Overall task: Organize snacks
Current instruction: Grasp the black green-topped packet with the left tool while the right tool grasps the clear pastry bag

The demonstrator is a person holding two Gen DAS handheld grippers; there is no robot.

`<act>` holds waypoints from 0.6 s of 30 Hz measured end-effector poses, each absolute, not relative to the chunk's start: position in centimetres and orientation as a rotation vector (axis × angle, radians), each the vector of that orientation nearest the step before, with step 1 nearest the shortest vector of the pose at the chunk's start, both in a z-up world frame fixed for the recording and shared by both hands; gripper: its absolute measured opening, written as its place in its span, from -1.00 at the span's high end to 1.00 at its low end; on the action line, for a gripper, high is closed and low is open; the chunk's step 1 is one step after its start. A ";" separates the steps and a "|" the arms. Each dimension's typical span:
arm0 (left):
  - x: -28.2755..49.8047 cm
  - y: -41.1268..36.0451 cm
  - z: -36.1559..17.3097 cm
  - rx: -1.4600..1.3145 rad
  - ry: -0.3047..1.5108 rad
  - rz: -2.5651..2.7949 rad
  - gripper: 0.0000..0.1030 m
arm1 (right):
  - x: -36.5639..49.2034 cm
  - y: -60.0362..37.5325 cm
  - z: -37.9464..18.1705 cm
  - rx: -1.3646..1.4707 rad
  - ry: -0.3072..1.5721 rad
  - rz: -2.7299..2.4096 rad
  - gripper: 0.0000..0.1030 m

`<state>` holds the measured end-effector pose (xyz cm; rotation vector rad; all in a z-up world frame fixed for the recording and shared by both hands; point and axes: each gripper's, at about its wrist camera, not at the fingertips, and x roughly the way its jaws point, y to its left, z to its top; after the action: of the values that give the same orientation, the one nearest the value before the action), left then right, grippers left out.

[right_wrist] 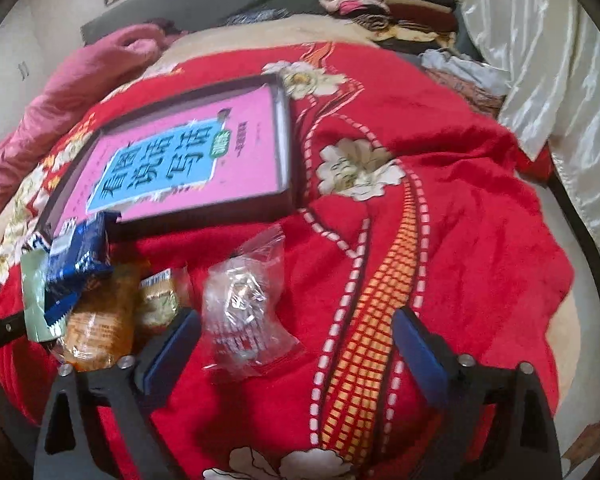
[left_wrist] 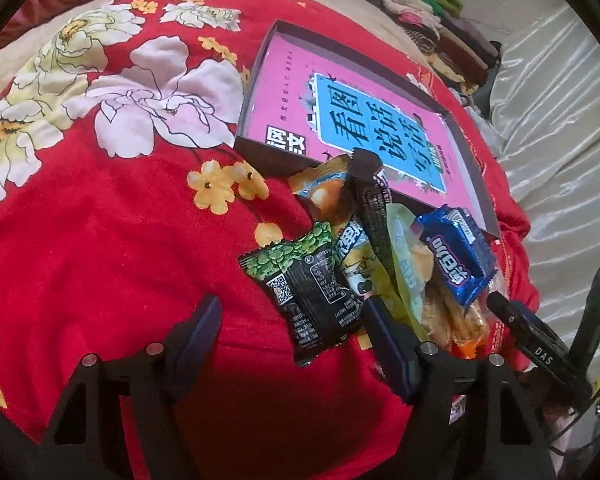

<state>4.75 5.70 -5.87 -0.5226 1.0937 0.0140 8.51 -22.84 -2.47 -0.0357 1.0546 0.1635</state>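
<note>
a red floral blanket (left_wrist: 100, 240) carries a shallow dark box (left_wrist: 260, 148), a snack-packet heap (left_wrist: 380, 260) and a clear wrapped packet (right_wrist: 240, 312).

glossy foil snack packets (left_wrist: 380, 256) on a soft, matt red cloth blanket (left_wrist: 120, 240).

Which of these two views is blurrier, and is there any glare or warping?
Right wrist view is blurrier: the pink box is smeared, and the clear wrapper glints. Left wrist view is sharper; box print is legible. Both bow strongly at the edges.
</note>
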 end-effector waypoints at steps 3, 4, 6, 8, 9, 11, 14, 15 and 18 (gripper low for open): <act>5.0 5.8 -6.2 -0.535 1.099 0.027 -0.42 | 8.8 -21.8 -2.8 -0.085 1.054 0.183 -0.60; 5.1 5.8 -6.3 -0.540 1.099 0.034 -0.39 | 8.8 -21.5 -2.8 -0.099 1.055 0.188 -0.50; 5.3 5.9 -6.4 -0.543 1.102 0.043 -0.35 | 9.1 -20.9 -3.1 -0.128 1.059 0.208 -0.35; 5.5 6.0 -6.5 -0.559 1.105 0.048 -0.30 | 9.4 -20.5 -3.3 -0.148 1.060 0.215 -0.26; 5.6 6.0 -6.6 -0.567 1.106 0.050 -0.29 | 9.6 -20.3 -3.5 -0.155 1.061 0.220 -0.18; 5.9 6.1 -6.8 -0.583 1.109 0.055 -0.23 | 10.0 -20.0 -3.8 -0.168 1.065 0.224 -0.07; 6.6 5.9 -7.1 -0.561 1.119 0.074 -0.11 | 10.4 -19.8 -4.4 -0.176 1.072 0.227 -0.02; 6.7 5.8 -7.1 -0.552 1.118 0.077 -0.09 | 10.4 -19.9 -4.4 -0.169 1.072 0.230 -0.02; 7.1 5.5 -7.2 -0.526 1.116 0.067 0.03 | 10.4 -20.5 -4.3 -0.137 1.063 0.244 0.01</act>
<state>7.06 5.55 -7.20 -0.5264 1.1158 0.0673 10.42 -20.49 -4.27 -0.1367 1.0632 0.2441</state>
